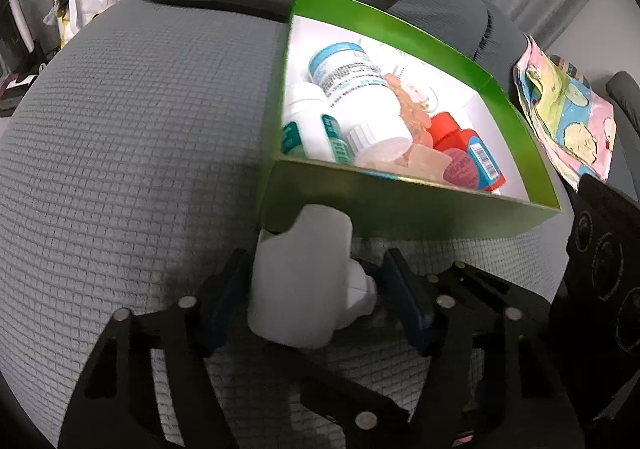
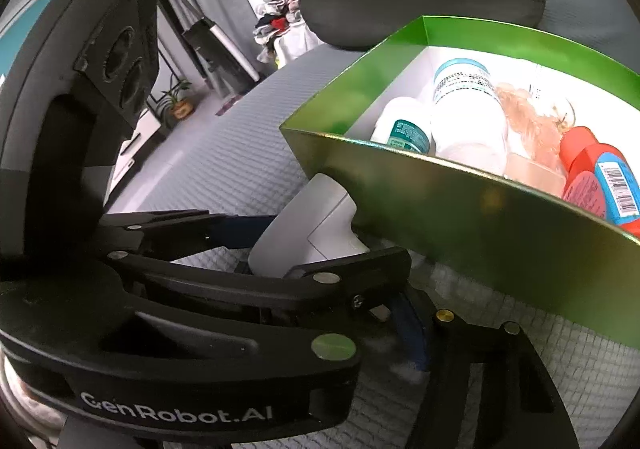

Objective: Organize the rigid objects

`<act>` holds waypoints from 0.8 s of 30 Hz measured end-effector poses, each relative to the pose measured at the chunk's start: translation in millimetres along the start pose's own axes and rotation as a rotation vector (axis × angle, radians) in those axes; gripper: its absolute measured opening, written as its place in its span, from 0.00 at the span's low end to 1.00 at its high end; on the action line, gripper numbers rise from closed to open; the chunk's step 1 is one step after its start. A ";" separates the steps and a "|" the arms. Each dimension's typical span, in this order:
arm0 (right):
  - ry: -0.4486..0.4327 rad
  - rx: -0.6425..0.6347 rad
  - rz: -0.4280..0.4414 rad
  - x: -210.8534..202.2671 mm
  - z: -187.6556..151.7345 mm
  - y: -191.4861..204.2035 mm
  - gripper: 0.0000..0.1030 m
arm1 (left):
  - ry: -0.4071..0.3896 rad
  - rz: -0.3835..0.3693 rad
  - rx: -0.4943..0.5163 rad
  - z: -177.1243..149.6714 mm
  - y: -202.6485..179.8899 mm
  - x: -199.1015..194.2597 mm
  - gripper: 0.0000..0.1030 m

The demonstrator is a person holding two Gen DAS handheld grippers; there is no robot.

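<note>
1. Left wrist view shows the left gripper (image 1: 310, 289) with its blue-padded fingers (image 1: 404, 301) set on either side of a white plastic object (image 1: 300, 281), which lies on the grey quilted bed cover (image 1: 120, 129) just against the near wall of the green box (image 1: 400, 205). The left pad touches it; the right pad stands beside a narrower neck, so the hold looks loose rather than clenched.
2. Blur hides its exact form; it may be a small plastic device or bottle with a rounded body and a stepped end.
3. It should handle as light, stiff and hollow, with a smooth skin that could slip between the pads. Its wide flat flanks seem the better place to take hold, not the tapered neck.
4. Right wrist view shows the same white object (image 2: 316, 217) tucked under the box corner (image 2: 304, 145). The right gripper (image 2: 408, 337) is largely hidden behind the left one, so whether it is spread or closed cannot be told.
5. Inside the box lie a large white pill bottle (image 1: 360, 97), a smaller white bottle with teal label (image 1: 308, 117), pinkish translucent pieces (image 1: 416, 113) and a red bottle (image 1: 464, 153), all rigid and crowded.
6. The box wall is thin card and would dent if knocked.
</note>
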State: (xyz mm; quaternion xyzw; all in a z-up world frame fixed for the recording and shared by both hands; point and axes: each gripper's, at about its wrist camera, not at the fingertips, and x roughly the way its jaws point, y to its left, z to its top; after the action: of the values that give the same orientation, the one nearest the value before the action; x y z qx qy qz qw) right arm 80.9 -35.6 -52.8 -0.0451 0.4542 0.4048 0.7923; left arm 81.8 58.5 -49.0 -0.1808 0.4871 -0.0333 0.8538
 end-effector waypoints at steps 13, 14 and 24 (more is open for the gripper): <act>-0.055 -0.034 0.002 -28.2 -7.6 11.8 0.48 | -0.059 0.027 0.071 -11.2 -20.5 -31.9 0.62; -0.064 -0.034 0.001 -31.9 -7.1 12.6 0.48 | -0.064 0.028 0.076 -11.9 -22.4 -34.9 0.62; -0.152 -0.032 -0.017 -71.9 -3.8 13.7 0.48 | -0.132 0.025 0.157 -2.9 -59.5 -58.8 0.62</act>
State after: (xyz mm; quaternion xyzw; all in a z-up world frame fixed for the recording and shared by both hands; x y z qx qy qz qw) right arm 50.2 -71.4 3.5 -0.0306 0.3858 0.4076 0.8271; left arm 55.6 15.9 18.1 -0.1090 0.4278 -0.0486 0.8960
